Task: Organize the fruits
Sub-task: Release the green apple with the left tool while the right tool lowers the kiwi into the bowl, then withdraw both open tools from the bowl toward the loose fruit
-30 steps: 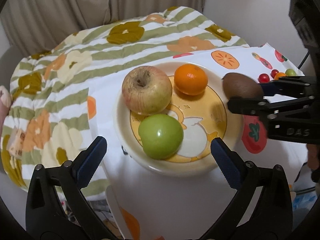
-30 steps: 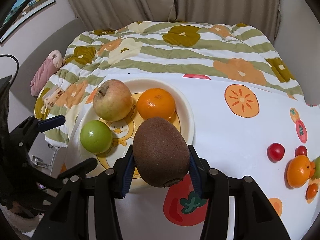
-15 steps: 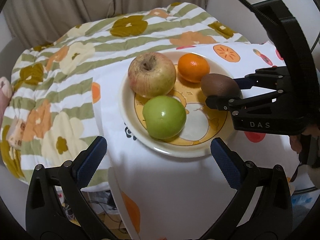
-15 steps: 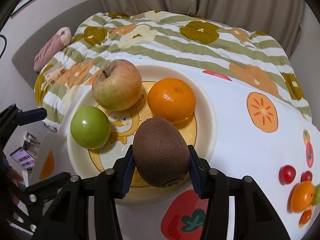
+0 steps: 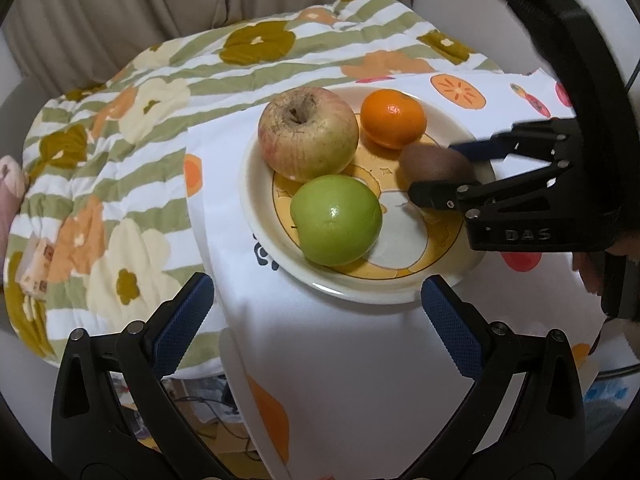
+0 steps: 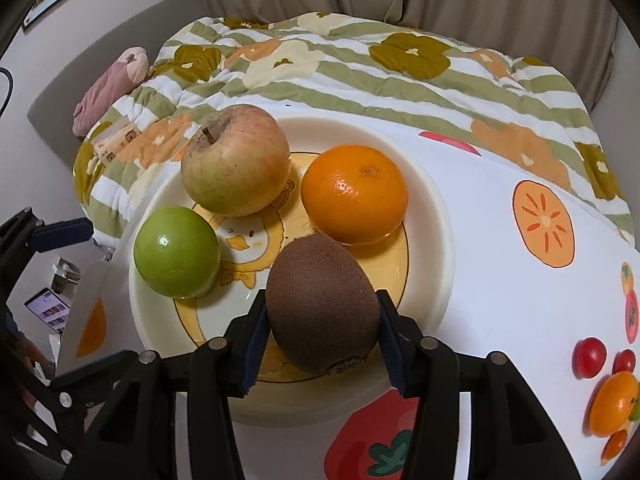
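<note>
Over the plate [image 6: 436, 240], right tongs [image 6: 322, 322] clamped on a brown kiwi [image 6: 322, 304], blue pads pressing both sides. Kiwi sits low above the plate's yellow centre, near side; cannot tell if it touches the plate. From the left wrist view the same kiwi [image 5: 436, 164] is between the right tongs [image 5: 440, 172] at the plate's right part, just beside the orange [image 5: 393, 118].

Plate [image 5: 360, 296] holds three other fruits: reddish-yellow apple [image 5: 308, 134] at the back left, green apple [image 5: 335, 219] in front of it, the two touching, orange at the back right. Right wrist view: apple [image 6: 235, 160], green apple [image 6: 177, 257], orange [image 6: 354, 194].

Left tongs [image 5: 318, 312] wide apart, holding nothing, hovering at the near edge of the plate.

Plate sits on a white fruit-print cloth [image 6: 520, 300] over the counter. Small red tomatoes [image 6: 589, 357] and a small orange fruit [image 6: 614, 402] lie at the cloth's right edge, well apart from the plate. Green-striped flowered blanket [image 6: 360, 76] behind.
</note>
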### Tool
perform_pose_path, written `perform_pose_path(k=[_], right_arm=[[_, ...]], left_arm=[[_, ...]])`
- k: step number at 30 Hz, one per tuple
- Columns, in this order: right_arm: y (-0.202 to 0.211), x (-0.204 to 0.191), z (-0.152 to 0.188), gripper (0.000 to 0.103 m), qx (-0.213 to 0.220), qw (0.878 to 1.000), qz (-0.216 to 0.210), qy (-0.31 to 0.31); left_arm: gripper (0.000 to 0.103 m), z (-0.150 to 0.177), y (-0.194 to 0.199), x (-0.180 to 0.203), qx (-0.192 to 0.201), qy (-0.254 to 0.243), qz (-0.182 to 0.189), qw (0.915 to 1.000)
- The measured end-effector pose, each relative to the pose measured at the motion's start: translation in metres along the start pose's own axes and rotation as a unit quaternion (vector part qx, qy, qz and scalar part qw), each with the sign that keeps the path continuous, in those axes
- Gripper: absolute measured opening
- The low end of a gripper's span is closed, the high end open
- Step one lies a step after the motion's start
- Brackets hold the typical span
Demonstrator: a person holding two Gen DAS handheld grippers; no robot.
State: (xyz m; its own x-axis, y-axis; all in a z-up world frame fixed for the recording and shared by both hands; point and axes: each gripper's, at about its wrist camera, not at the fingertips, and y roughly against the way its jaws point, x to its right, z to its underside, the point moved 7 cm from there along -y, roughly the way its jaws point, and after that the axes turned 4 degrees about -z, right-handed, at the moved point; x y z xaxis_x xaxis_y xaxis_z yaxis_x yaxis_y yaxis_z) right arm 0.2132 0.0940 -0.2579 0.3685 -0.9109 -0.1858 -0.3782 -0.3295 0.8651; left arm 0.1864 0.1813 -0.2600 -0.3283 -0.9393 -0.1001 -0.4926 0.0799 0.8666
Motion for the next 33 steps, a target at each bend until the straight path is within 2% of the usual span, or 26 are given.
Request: perform_pose_path(k=[1, 3, 7, 13, 23, 28, 33], right_arm=[[0.002, -0.001, -0.001, 0.076, 0.006, 1.0, 0.0, 0.0], [0.01, -0.003, -0.005, 0.092, 0.023, 1.0, -0.007, 0.0], [0.018, -0.002, -0.009, 0.103, 0.035, 0.999, -0.005, -0.009], [0.03, 0.0, -0.008, 0.103, 0.034, 0.999, 0.001, -0.008], [0.07, -0.002, -0.003, 0.103, 0.05, 0.998, -0.03, 0.007], [0.107, 0.005, 0.006, 0.103, 0.059, 0.997, -0.042, 0.011], [0.151, 0.035, 0.022, 0.103, 0.072, 0.997, -0.04, 0.001]], left_arm=[[0.103, 0.0, 0.0, -0.001, -0.001, 0.0, -0.001, 1.0], [0.103, 0.002, 0.0, -0.003, -0.004, 0.002, -0.002, 1.0], [0.103, 0.004, 0.002, -0.007, -0.008, 0.013, -0.001, 0.9999], [0.103, 0.001, 0.011, -0.01, -0.006, 0.025, -0.008, 0.9996], [0.103, -0.007, 0.045, 0.003, 0.01, 0.055, -0.038, 0.9977], [0.103, -0.014, 0.073, 0.029, 0.021, 0.084, -0.044, 0.9953], [0.103, -0.026, 0.098, 0.066, 0.036, 0.093, -0.054, 0.9936]])
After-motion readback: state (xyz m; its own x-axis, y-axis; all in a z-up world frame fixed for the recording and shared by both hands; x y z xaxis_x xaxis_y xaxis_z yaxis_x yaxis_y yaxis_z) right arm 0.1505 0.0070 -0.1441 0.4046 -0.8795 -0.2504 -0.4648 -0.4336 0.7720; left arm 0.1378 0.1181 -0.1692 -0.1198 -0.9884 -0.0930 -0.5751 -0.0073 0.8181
